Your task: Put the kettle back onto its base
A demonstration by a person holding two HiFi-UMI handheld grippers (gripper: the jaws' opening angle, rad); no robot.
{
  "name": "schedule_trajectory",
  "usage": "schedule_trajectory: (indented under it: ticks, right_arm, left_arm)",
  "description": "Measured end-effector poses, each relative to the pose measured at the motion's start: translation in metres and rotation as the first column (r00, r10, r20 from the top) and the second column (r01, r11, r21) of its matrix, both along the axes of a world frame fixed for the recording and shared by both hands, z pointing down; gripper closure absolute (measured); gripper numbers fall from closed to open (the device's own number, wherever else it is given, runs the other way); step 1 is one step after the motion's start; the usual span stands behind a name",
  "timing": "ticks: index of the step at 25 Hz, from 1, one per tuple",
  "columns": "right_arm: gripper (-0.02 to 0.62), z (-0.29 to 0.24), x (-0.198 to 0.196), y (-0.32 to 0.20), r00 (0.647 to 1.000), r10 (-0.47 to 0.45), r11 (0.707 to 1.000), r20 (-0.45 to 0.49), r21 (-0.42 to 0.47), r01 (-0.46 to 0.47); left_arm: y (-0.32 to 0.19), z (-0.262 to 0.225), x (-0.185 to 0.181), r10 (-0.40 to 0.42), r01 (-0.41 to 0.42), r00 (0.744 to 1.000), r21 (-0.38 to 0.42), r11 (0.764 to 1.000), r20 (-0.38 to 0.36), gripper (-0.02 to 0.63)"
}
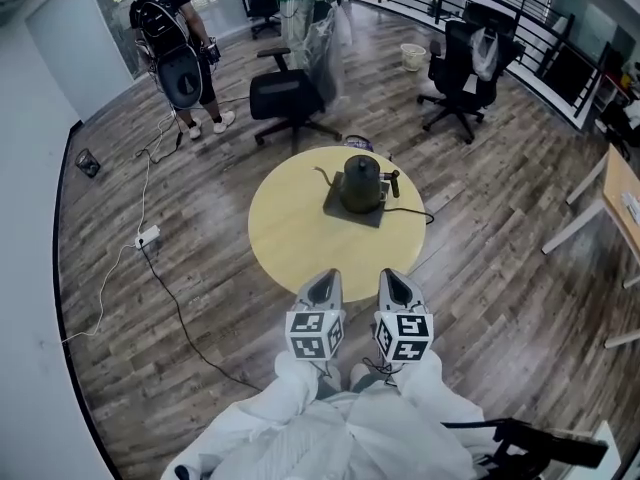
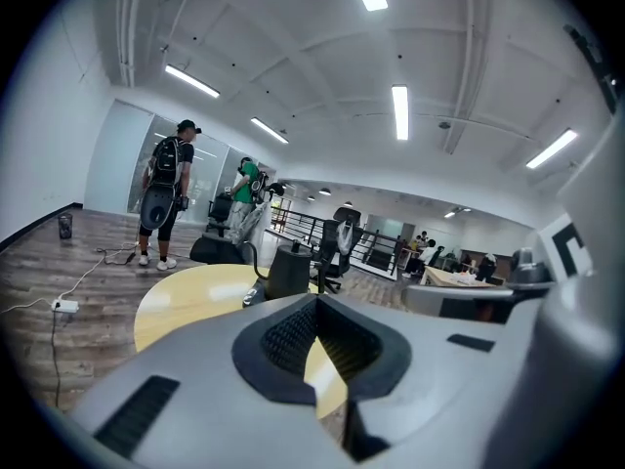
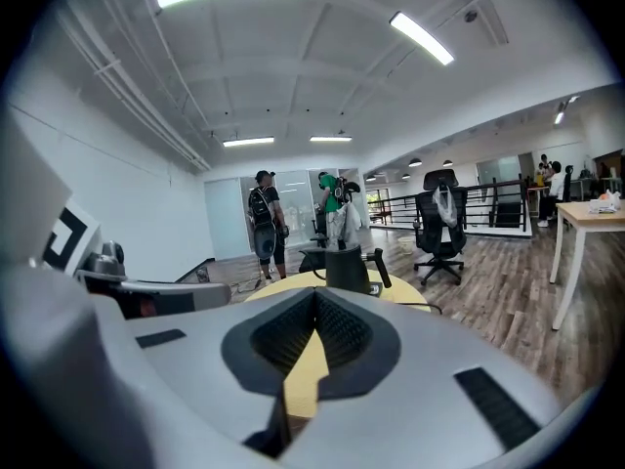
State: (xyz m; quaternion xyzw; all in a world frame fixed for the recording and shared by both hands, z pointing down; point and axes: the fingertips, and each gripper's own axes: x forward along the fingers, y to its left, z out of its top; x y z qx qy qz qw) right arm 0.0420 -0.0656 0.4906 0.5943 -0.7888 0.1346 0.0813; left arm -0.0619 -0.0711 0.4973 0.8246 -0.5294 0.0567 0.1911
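Head view: the dark kettle [image 1: 360,184] stands upright on its flat square base [image 1: 355,209], lid on, so what it holds cannot be seen. Its thin spout [image 1: 324,175] points to 9 o'clock and its handle [image 1: 392,182] to 3 o'clock. Kettle and base sit on the round yellow table [image 1: 290,238], off the middle toward 1 o'clock, and a black cord [image 1: 412,212] runs from the base toward the table's 3 o'clock edge.

At the table's 6 o'clock edge the left gripper [image 1: 324,281] and right gripper [image 1: 394,280] hang side by side, well apart from the kettle and pointing toward it. In the left gripper view the jaws are pressed together with nothing between them, and the kettle [image 2: 288,272] shows beyond them. The right gripper view shows the same: jaws closed, empty, the kettle [image 3: 345,267] farther off.

Beyond the table, a black office chair [image 1: 285,93] stands at 11 o'clock and another [image 1: 465,63], with something pale draped on its back, at 1 o'clock. Near that one sits a small white bin [image 1: 413,56]; its contents cannot be made out. A person with a backpack [image 1: 175,38] stands at 10 o'clock, and a white power strip [image 1: 147,236] lies on the wood floor at 9 o'clock.
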Motion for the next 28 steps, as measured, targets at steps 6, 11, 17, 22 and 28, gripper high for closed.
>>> schedule_trajectory:
  ticks: [6,11,17,22,28]
  right_arm:
    - [0.583,-0.002,-0.013,0.003,1.0,-0.011,1.0,0.001,-0.001,0.011]
    - [0.583,-0.001,-0.011,0.007,1.0,-0.007,1.0,-0.004,-0.002,0.007]
    - [0.583,-0.001,-0.011,0.008,1.0,-0.003,1.0,-0.001,-0.007,0.003]
    - [0.583,0.002,-0.013,0.008,1.0,-0.007,1.0,-0.002,-0.006,0.007]
    - [0.583,0.002,-0.012,0.01,1.0,0.0,1.0,0.001,-0.012,0.0]
  left_arm:
    - [0.001,-0.006,0.001,0.034,-0.035,0.999,0.023,0.999,0.019,0.606]
    - [0.006,-0.004,0.001,0.037,-0.038,0.999,0.008,0.999,0.015,0.606]
    - [0.007,-0.004,0.0,0.032,-0.032,0.999,0.003,0.999,0.017,0.606]
    - [0.007,-0.003,-0.004,0.019,-0.019,0.999,0.008,1.0,0.028,0.606]
    - [0.008,-0.003,-0.013,-0.019,0.018,1.0,0.004,1.0,0.011,0.606]
